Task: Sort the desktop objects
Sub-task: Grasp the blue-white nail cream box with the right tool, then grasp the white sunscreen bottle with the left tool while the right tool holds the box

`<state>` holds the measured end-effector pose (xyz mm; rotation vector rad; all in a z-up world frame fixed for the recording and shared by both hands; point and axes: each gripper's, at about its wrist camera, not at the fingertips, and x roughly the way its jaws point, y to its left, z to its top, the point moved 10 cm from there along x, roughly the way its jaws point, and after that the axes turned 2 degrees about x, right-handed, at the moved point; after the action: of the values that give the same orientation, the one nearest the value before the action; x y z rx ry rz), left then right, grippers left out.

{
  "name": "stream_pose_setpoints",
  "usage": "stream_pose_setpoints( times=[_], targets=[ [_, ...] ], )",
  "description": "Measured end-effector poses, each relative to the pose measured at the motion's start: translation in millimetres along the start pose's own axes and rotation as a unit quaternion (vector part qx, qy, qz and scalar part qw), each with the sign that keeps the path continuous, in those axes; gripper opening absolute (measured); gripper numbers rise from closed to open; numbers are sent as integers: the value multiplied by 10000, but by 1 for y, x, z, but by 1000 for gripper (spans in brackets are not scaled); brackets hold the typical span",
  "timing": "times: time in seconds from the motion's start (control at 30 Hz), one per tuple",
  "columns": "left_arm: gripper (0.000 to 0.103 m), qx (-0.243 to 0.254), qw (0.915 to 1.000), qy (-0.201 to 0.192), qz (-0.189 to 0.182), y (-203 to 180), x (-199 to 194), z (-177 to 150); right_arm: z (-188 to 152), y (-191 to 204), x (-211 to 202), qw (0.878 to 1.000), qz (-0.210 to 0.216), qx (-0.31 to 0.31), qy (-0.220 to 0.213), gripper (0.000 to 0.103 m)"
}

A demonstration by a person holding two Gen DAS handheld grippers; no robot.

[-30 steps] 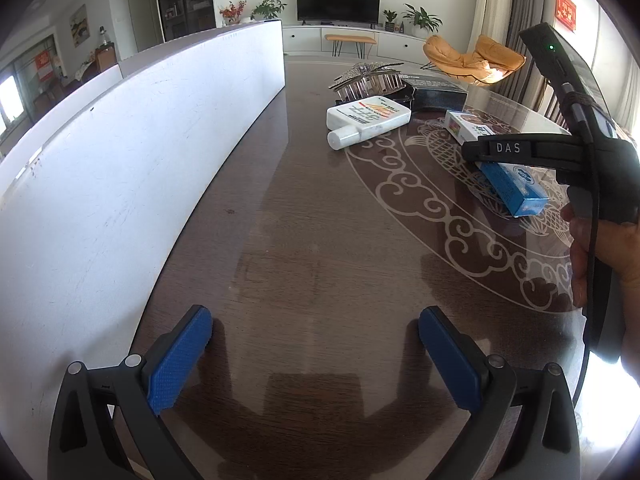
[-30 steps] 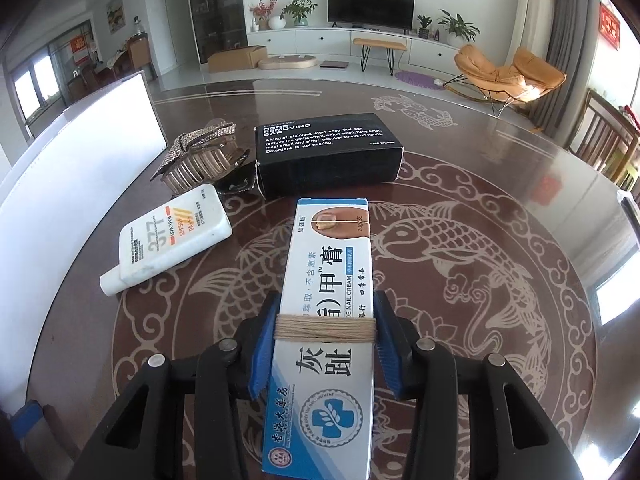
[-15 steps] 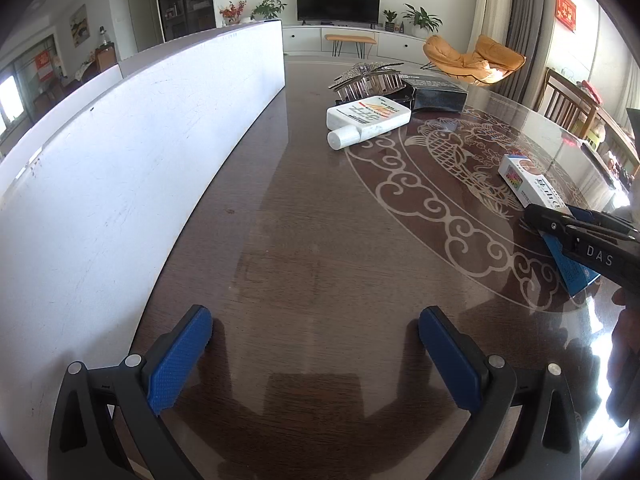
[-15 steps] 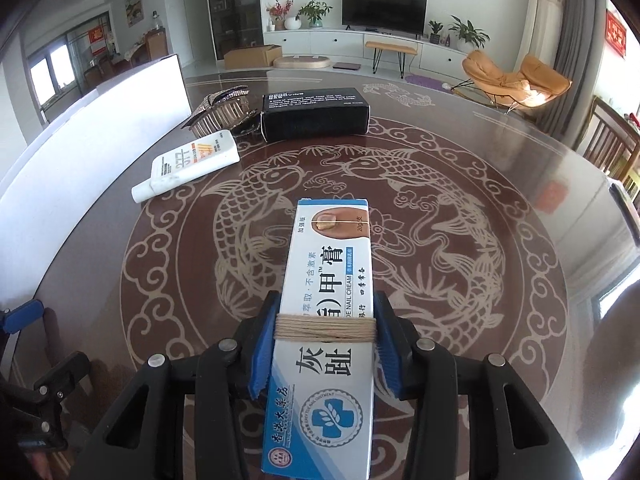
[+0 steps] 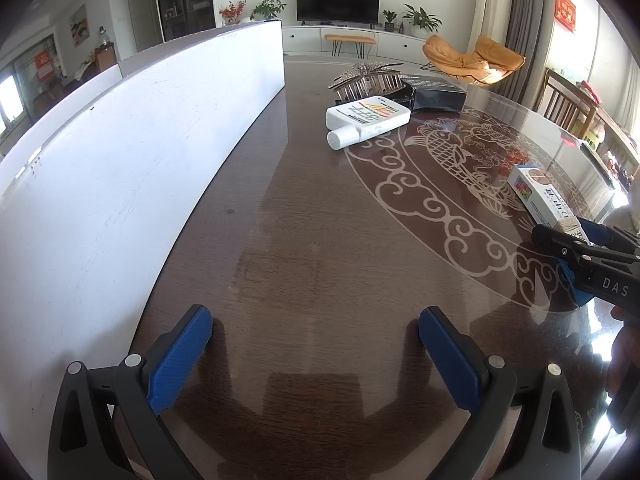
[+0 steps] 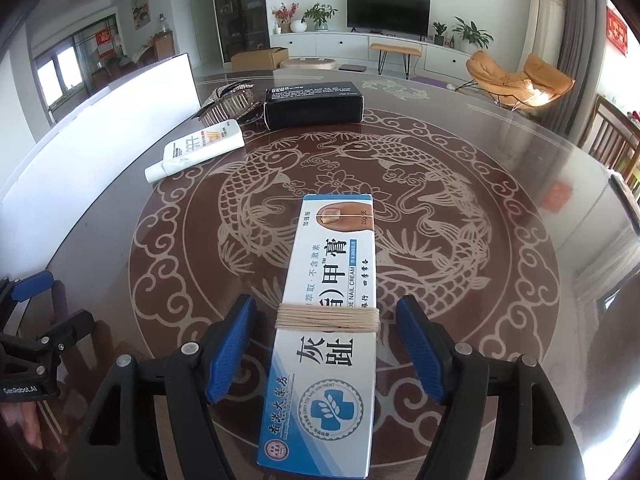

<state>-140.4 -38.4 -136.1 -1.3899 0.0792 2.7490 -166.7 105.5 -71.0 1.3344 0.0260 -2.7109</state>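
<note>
One box down, three things to go, by the look of it. Cream box (image 6: 326, 328) lying flat on the desk (image 6: 500, 200) at lower centre of the right wrist view, over the fish inlay, a band of twine round its middle. Right gripper (image 6: 326, 344) with jaws just opened and parted either side of the box, a clear gap at each pad, so box released and resting on its own, though still between the jaws. Seen too at the right edge of the left wrist view. Left gripper (image 5: 316, 352) at the bottom of its own view, jaws wide open over bare wood, holding nothing, beside the white board (image 5: 132, 152) filling the left of that frame. Still clustered at upper left of the right wrist view: white tube (image 6: 200, 150) on its side, black box (image 6: 314, 104) behind it, and a glittery hair clip (image 6: 228, 102) next to that box. Probably each of these yet to be sorted; intended places not evident.
</note>
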Motion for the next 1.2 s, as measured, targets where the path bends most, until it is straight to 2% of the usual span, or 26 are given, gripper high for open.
stream_pose_setpoints(
  times=[0.13, 0.23, 0.33, 0.43, 0.63, 0.8, 0.97, 1.03, 1.1, 1.2],
  targets=[
    [103, 68, 10000, 37, -39, -3, 2, 2, -1, -3, 0, 9999, 47, 102, 2, 83],
    [103, 417, 9986, 174, -269, -15, 13, 16, -1, -1, 1, 9999, 113, 106, 12, 88],
    [103, 743, 9952, 430, -480, -24, 31, 38, -1, 0, 2, 9999, 120, 70, 31, 90],
    [103, 958, 9923, 491, -618, -28, 51, 67, -1, -1, 2, 9998, 172, 112, 13, 90],
    [103, 945, 9922, 544, -600, -30, 88, 118, -1, -2, 1, 9995, 258, 183, -16, 90],
    [103, 919, 9932, 399, -596, -42, 105, 145, -1, -1, 2, 9997, 219, 146, 1, 91],
    [103, 1014, 9925, 175, -665, -55, 110, 156, -2, -1, 2, 9997, 188, 126, 6, 91],
    [86, 970, 9931, -48, -661, -54, 105, 158, -2, -1, 2, 9998, 183, 122, 8, 91],
    [54, 978, 9928, -144, -672, -54, 97, 157, -2, -1, 3, 9998, 170, 110, 11, 91],
    [51, 873, 9943, -146, -588, -47, 86, 142, -2, -1, 3, 9998, 155, 98, 14, 91]
  ],
)
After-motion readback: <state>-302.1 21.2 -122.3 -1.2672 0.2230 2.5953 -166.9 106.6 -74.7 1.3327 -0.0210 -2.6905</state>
